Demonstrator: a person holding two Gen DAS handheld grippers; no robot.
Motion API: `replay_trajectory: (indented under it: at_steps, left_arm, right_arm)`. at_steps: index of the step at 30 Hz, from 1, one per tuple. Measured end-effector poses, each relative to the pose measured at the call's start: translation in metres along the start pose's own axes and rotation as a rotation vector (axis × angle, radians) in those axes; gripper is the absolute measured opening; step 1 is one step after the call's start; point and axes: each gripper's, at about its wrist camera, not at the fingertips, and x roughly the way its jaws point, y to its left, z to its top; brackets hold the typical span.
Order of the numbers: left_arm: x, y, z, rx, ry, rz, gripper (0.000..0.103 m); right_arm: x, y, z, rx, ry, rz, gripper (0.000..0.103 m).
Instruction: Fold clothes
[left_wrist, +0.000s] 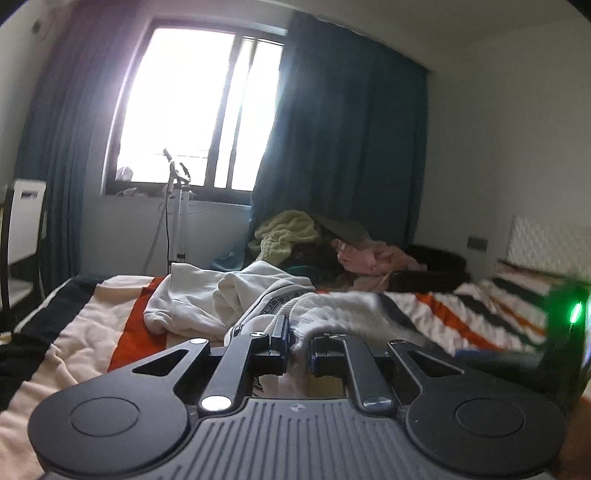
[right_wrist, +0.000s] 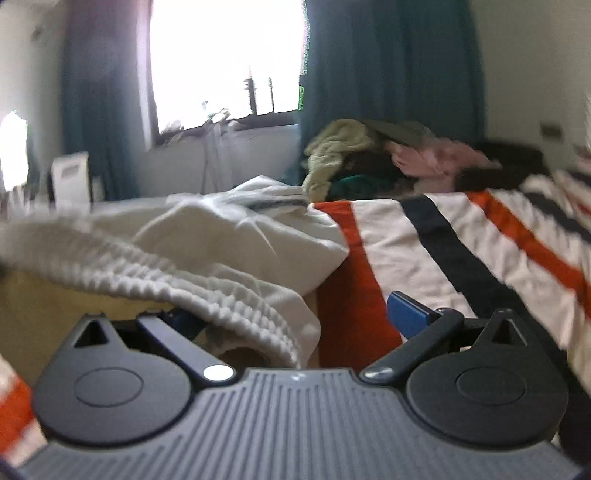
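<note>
The left gripper (left_wrist: 297, 341) was clenched on the ribbed hem of the white sweatshirt (left_wrist: 207, 299); the right gripper (right_wrist: 295, 321) stood spread wide, hem draped over its left finger. Ahead of both, the sweatshirt lay rumpled, not folded, on the striped blanket (right_wrist: 424, 236). Beyond it, a clothes pile (left_wrist: 314, 243) sat unfolded.

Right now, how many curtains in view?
2. One curtain hangs left of the window, the other curtain right of it, behind the clothes pile. Both also show in the right wrist view. None seem hidden.
</note>
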Motion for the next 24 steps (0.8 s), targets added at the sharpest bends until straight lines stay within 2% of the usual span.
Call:
replay_trajectory:
  at_steps: [2,7,9,10,12,17,24]
  left_arm:
    - [0.003,-0.007,-0.004,0.031,0.025,-0.002,0.012]
    - [0.013,-0.015,-0.014,0.082,0.072,0.013,0.012]
    - [0.014,-0.013,-0.014,0.070,0.073,0.017,0.012]
    - [0.013,-0.011,-0.014,0.064,0.070,0.023,0.012]
    - [0.012,-0.006,-0.013,0.042,0.062,0.033,0.012]
    - [0.014,0.003,-0.011,0.002,0.046,0.056,0.012]
    - [0.005,-0.001,-0.008,0.006,-0.030,0.015,0.012]
  right_arm:
    - [-0.009,-0.009,0.006,0.039,-0.020,-0.007,0.103]
    - [-0.007,-0.035,0.021,0.200,0.021,0.140,0.103]
    - [-0.001,-0.038,0.016,0.225,0.053,0.129,0.103]
    - [0.004,-0.039,0.012,0.232,0.074,0.113,0.103]
    - [0.021,-0.042,0.000,0.220,0.146,0.021,0.103]
    - [0.064,-0.070,-0.032,0.380,0.321,-0.031,0.103]
    - [0.049,-0.085,-0.033,0.384,0.319,-0.142,0.103]
